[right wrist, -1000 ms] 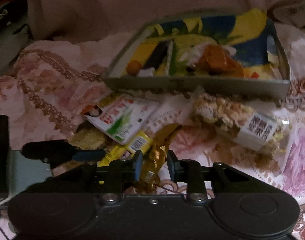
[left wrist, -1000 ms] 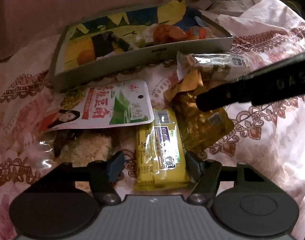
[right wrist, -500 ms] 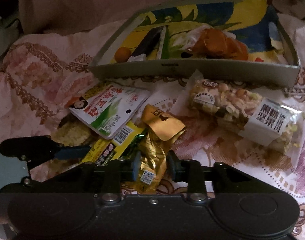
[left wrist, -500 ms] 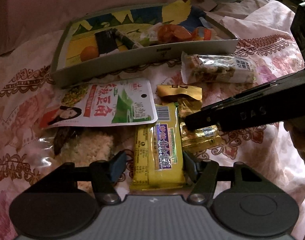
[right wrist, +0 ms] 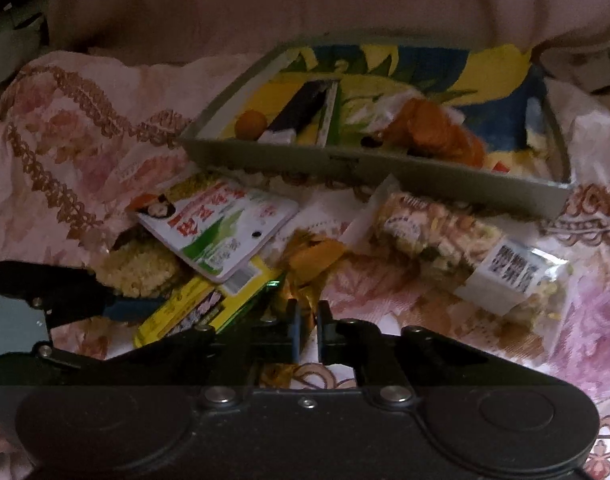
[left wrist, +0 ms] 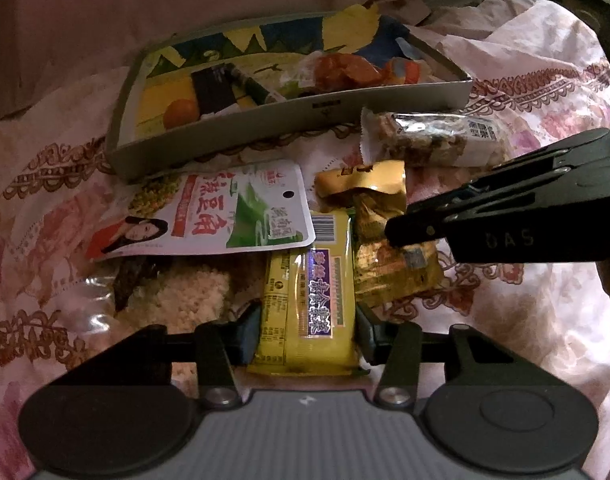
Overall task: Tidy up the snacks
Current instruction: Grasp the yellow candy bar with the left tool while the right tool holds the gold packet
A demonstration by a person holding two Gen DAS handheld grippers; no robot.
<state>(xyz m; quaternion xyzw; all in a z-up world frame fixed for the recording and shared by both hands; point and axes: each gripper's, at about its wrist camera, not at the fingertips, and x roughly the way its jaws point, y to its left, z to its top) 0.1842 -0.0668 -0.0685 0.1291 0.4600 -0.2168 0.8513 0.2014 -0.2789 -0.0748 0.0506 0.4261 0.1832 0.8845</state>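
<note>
Your left claw (left wrist: 307,330) sits spread around the near end of the yellow snack bar (left wrist: 311,292), a finger on either side and not yet squeezing it, while your right claw (right wrist: 307,316) is nearly pressed together on the crumpled gold wrapper (left wrist: 389,248) lying just beside that bar at its 3 o'clock. The printed tray (left wrist: 289,128), already carrying a few snacks, waits at 12 o'clock on the flowered bedspread (left wrist: 525,320), with the nut bar (left wrist: 433,140) against its front wall at 2 o'clock and the white bean pouch (left wrist: 209,216) at 10 o'clock. Watch that pouch: its corner overlaps the far end of the yellow bar, so a lift could drag it along or flip it onto the clear rice cracker pack (left wrist: 177,296) at 9 o'clock. The gold foil is slick and thin, so a pinch on one fold may slip or tear. Your two claws work close together; raising both at once risks a knock. The soft bed also gives, so pressing down could bury the bar's edges.
</note>
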